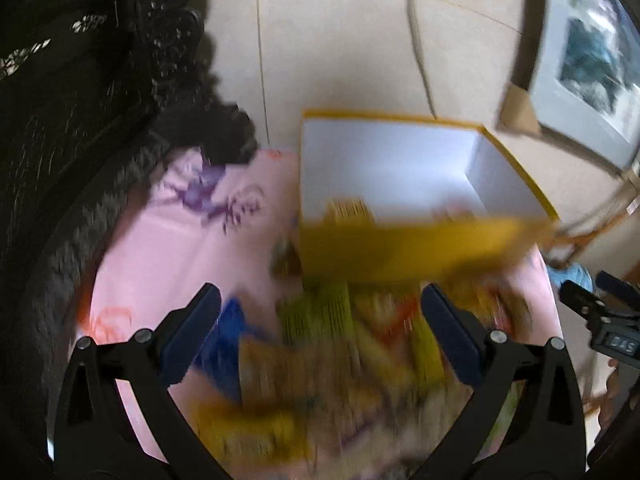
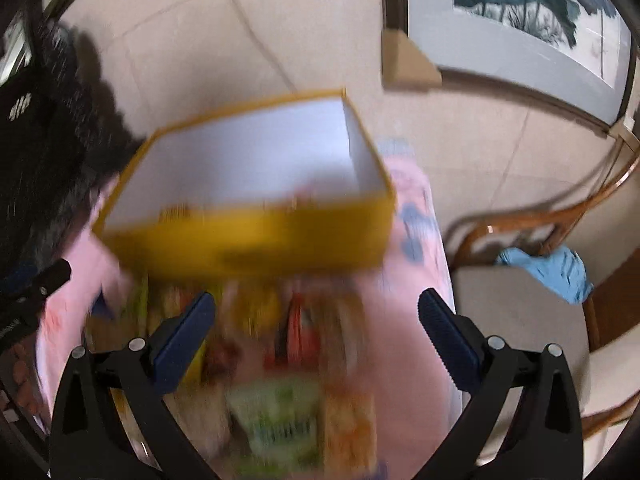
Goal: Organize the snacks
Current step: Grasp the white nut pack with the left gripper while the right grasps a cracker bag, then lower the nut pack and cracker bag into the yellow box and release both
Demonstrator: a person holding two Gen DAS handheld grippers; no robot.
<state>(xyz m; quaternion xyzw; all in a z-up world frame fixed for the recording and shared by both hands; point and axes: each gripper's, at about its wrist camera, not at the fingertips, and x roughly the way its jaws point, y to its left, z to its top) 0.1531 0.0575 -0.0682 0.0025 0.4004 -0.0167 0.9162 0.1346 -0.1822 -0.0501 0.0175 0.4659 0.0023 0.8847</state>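
Snack packets (image 1: 320,360): lay heaped on the pink cloth, just in front of the box; motion blur hid brands and count. Green, yellow, orange and blue wrappers showed. Judged a loose pile awaiting sorting.
Yellow box (image 1: 420,248): stood open-topped beyond the pile, white inside, mostly empty; a few packets seemed to show above its near wall. Judged the intended container, set near so packets travel little.
Left gripper (image 1: 320,312): fingers spread wide, holding nothing, poised above the pile.
Right gripper (image 2: 316,312): fingers likewise apart and empty, over the pile's right part; probably readied for a first pick.
Pink cloth (image 1: 168,240): floral, covered the surface under snacks and box.
Dark fabric (image 1: 60,160): bordered the cloth's left side.
Wooden chair (image 2: 560,220): stood right, blue cloth (image 2: 556,272) on it.
Framed picture (image 2: 520,20): leaned beyond, on the tiled floor.
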